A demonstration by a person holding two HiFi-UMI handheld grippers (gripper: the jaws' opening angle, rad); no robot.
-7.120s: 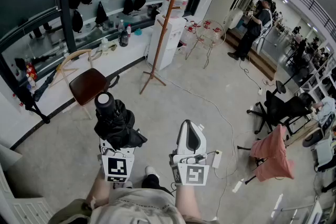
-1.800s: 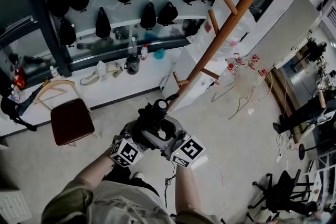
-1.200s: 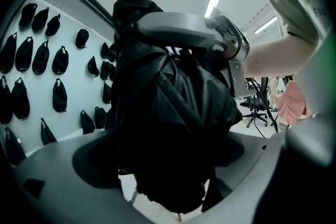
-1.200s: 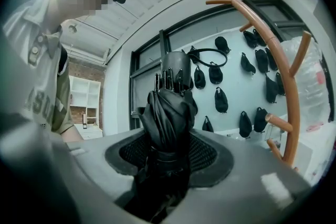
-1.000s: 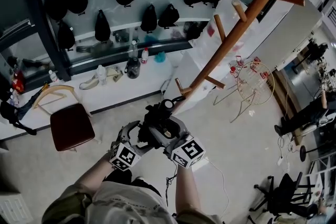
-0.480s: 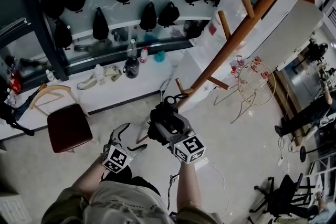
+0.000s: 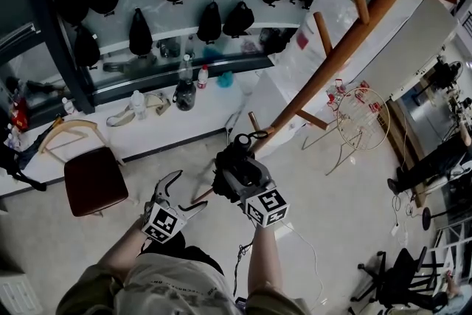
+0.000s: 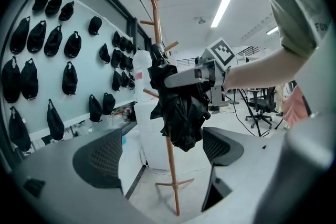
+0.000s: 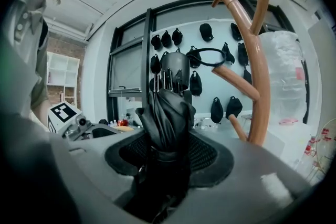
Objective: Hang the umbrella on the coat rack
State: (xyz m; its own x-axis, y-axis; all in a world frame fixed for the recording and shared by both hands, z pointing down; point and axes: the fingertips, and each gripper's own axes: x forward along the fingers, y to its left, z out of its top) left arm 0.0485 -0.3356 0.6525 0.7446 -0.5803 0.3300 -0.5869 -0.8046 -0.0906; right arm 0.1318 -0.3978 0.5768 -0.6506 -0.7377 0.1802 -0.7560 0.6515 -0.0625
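Observation:
My right gripper (image 7: 234,170) is shut on the folded black umbrella (image 7: 230,158), which stands upright between its jaws (image 9: 167,113). The umbrella's handle (image 9: 175,71) points up, and its thin strap loop (image 9: 209,57) hovers just over the tip of a low peg (image 9: 233,84) of the wooden coat rack (image 7: 335,48). I cannot tell whether the loop is over the peg. My left gripper (image 7: 179,194) is open with nothing in it, lower left of the umbrella and apart from it. In the left gripper view the umbrella (image 8: 178,110) hangs in front of the rack's pole (image 8: 169,165).
A dark red chair (image 7: 96,188) stands to the left. A white counter (image 7: 158,125) with bottles runs along the wall, where several black caps hang. A white cabinet (image 7: 295,96) and a wire stand (image 7: 358,118) sit behind the rack. A cable trails on the floor.
The left gripper has let go of the umbrella and drawn back to the lower left. The right gripper alone has moved the umbrella down beside the rack's low peg.

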